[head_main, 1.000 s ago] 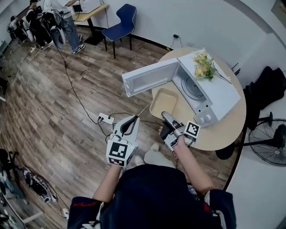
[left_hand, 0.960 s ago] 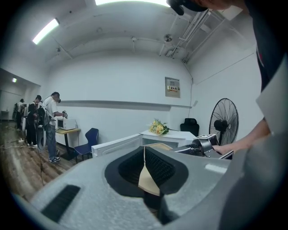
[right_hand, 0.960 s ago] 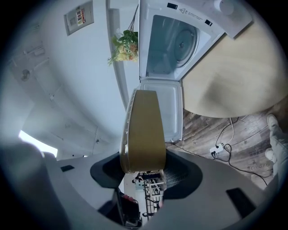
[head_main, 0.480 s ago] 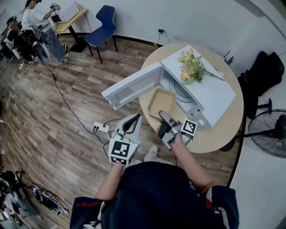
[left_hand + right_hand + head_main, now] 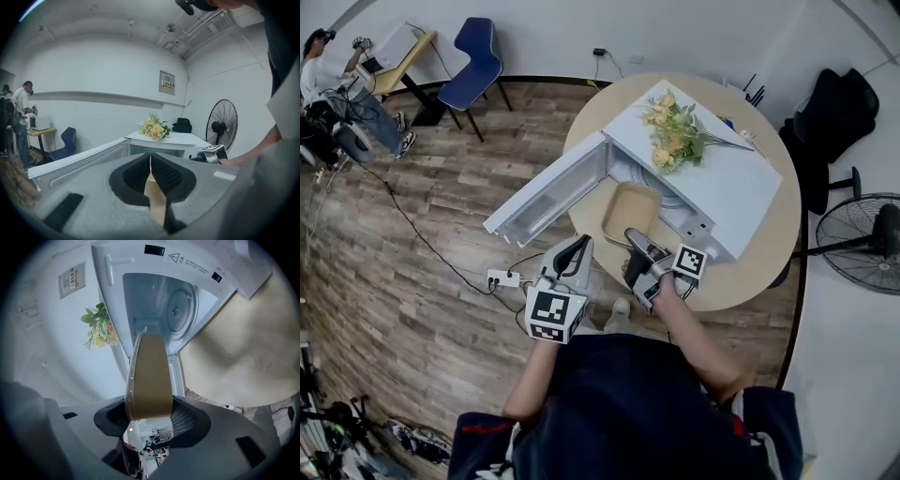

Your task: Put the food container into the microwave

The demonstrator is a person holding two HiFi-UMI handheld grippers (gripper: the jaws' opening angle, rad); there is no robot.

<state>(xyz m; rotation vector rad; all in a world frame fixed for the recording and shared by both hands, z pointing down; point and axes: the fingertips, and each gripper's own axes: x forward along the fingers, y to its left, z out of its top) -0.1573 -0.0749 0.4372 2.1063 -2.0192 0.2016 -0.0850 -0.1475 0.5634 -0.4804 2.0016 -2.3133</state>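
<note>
We pinch the likely light, bendy container (image 5: 147, 376) by its near rim in our right gripper (image 5: 150, 417), left gripper (image 5: 151, 171) closed empty.

1. Tan on the food container (image 5: 630, 212).
2. White on the microwave (image 5: 731, 187), door included.
3. Pale wood tone on the table (image 5: 786, 246).
4. Yellow blooms and green leaves on the flowers (image 5: 673, 139).
5. Grey bodies and black pads on the left gripper (image 5: 582, 242) and right gripper (image 5: 633, 234); black-and-white squares on their cubes.
6. Blue on the chair (image 5: 476, 58).
7. Brown plank grain on the floor (image 5: 403, 272).
8. Black on the fan (image 5: 862, 246).
</note>
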